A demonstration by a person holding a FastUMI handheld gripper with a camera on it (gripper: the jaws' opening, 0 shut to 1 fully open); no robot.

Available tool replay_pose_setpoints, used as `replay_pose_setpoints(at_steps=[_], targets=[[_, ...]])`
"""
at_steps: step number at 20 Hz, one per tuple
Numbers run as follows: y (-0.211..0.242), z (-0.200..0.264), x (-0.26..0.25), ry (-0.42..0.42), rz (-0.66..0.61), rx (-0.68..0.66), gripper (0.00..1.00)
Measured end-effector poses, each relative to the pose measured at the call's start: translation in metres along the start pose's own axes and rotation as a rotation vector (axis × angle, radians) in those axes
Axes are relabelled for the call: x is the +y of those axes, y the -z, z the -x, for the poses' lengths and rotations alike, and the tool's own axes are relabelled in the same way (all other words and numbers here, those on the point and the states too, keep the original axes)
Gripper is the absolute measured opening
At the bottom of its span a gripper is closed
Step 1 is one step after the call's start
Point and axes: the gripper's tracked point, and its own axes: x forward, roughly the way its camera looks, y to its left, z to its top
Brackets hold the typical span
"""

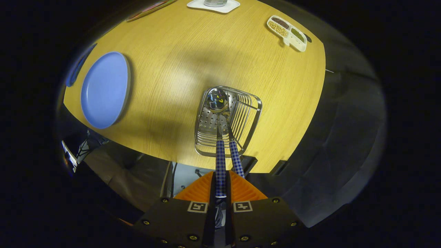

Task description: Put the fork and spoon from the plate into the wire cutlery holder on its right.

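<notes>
My gripper (pixel 220 193) is pinching the checked handle of the spoon (pixel 219 137), both fingers (pixel 201 191) pressed against it from either side. The spoon runs straight ahead of the fingers and down into the wire cutlery holder (pixel 253 119), its polished bowl lying at the far end of the holder above the perforated metal floor. Just to the right of it a second checked handle — the fork (pixel 236 156) — leans out over the holder's near rim, its working end lost behind the spoon, so I cannot make out the tines.

The holder stands on the wooden surface (pixel 193 51) close to its near edge. Well to the left sits the blue plate (pixel 105 89), bare, with another blue dish (pixel 77 67) partly showing beyond it. At the far right of the surface is a white divided tray (pixel 287 32) holding beans and grains, and at the far edge a white mat (pixel 213 6) with a clear vessel on it.
</notes>
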Motion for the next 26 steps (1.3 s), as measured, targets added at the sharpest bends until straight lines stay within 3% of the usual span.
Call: replay_pose_setpoints(at_steps=[2, 6, 8, 9, 15, 19, 21, 26], targets=[[0.002, 0.004, 0.001, -0.005, -0.011, -0.02, 0.28], [0.008, 0.014, 0.002, -0.009, -0.046, -0.088, 0.44], [0.006, 0.023, 0.003, -0.01, -0.08, -0.157, 0.88], [0.009, 0.026, 0.009, -0.029, -0.104, -0.197, 0.95], [-0.029, 0.085, 0.031, -0.002, -0.306, -0.658, 0.95], [-0.042, 0.11, 0.052, -0.004, -0.334, -0.817, 0.95], [-0.055, 0.123, 0.052, 0.033, -0.337, -0.907, 0.96], [-0.077, 0.181, 0.061, 0.101, -0.395, -1.234, 0.96]])
